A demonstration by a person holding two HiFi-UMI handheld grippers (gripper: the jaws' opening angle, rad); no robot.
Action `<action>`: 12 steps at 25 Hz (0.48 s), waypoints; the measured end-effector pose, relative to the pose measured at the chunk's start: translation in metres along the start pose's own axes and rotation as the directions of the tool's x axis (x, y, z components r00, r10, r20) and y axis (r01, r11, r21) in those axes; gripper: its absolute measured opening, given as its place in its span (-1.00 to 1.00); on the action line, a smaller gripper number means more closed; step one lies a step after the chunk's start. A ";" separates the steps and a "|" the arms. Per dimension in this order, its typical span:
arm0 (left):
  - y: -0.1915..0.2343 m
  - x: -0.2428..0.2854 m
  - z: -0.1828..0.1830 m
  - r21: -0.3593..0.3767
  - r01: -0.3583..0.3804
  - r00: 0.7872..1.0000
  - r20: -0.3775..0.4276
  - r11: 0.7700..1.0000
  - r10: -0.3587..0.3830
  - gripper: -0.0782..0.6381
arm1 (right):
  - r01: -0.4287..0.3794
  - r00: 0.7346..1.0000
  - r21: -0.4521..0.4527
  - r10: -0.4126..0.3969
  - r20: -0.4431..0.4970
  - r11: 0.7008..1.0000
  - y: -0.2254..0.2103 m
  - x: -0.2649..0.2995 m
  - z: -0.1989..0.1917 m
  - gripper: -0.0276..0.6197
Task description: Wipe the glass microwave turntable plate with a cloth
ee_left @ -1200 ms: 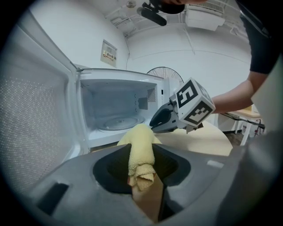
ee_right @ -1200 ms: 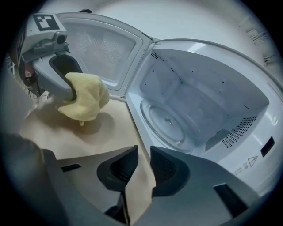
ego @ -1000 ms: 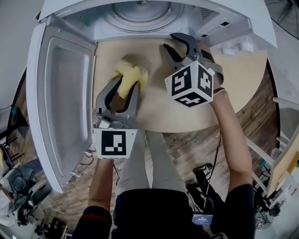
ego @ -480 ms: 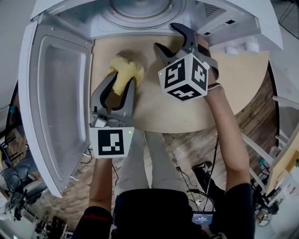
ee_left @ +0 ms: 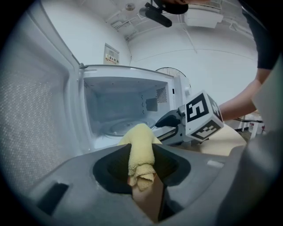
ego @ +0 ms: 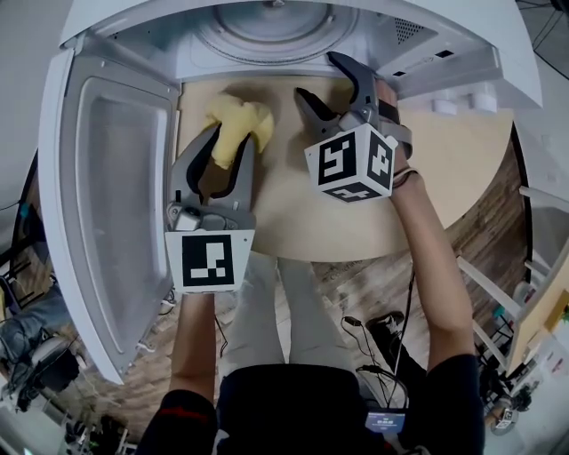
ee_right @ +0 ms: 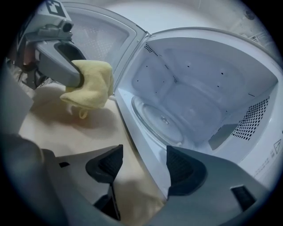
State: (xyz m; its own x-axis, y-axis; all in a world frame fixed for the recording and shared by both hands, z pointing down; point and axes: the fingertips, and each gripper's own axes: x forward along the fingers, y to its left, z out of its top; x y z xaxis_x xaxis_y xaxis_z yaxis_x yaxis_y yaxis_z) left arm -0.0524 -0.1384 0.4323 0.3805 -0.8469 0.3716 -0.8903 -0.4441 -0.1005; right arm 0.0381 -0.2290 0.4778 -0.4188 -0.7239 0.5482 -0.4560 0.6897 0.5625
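The glass turntable plate [ego: 267,27] lies inside the open white microwave, also seen as the plate [ee_right: 159,119] and faintly as the plate [ee_left: 121,128]. My left gripper [ego: 233,147] is shut on a folded yellow cloth [ego: 236,124], held just before the microwave's mouth; the cloth [ee_left: 141,148] sticks out past the jaws. My right gripper [ego: 320,78] is beside it to the right, at the cavity's front edge. Its jaws have just been opening and stand wide, with nothing between them [ee_right: 143,165]. The cloth [ee_right: 90,84] shows at the upper left of the right gripper view.
The microwave door [ego: 111,204] is swung fully open to the left, close to my left gripper. The microwave stands on a round light wooden table [ego: 444,151]. The person's legs and a wood floor with cables are below the table edge.
The right gripper's jaws have spread wider. The left gripper has carried the cloth a little nearer the microwave's opening.
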 end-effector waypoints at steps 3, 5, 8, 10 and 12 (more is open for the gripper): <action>0.003 0.010 0.013 0.026 0.002 1.000 0.018 1.000 -0.002 -0.42 | 0.007 1.000 0.007 -0.007 0.015 1.000 0.000 0.000 0.001 -0.08; 0.004 0.017 0.021 0.048 0.006 1.000 0.026 0.999 -0.008 -0.42 | 0.007 1.000 0.007 -0.007 0.019 1.000 -0.001 0.000 0.001 -0.08; 0.004 0.028 0.034 0.088 0.013 0.998 0.064 0.996 -0.019 -0.42 | 0.008 1.000 0.003 -0.008 0.014 1.000 -0.002 -0.001 -0.001 -0.08; 0.009 0.035 0.042 0.097 0.003 0.996 0.092 0.995 -0.012 -0.42 | 0.010 1.000 0.005 -0.010 0.012 1.000 -0.001 -0.001 -0.001 -0.08; 0.019 0.043 0.048 0.099 -0.028 0.995 0.098 0.995 0.018 -0.42 | 0.012 1.000 0.007 -0.012 0.012 1.000 -0.001 0.000 0.000 -0.08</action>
State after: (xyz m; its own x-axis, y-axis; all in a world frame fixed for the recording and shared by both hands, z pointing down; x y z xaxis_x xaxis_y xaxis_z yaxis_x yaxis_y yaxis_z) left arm -0.0412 -0.1977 0.4022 0.3871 -0.8793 0.2775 -0.8715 -0.4472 -0.2012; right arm 0.0388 -0.2294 0.4772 -0.4223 -0.7324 0.5341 -0.4663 0.6808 0.5648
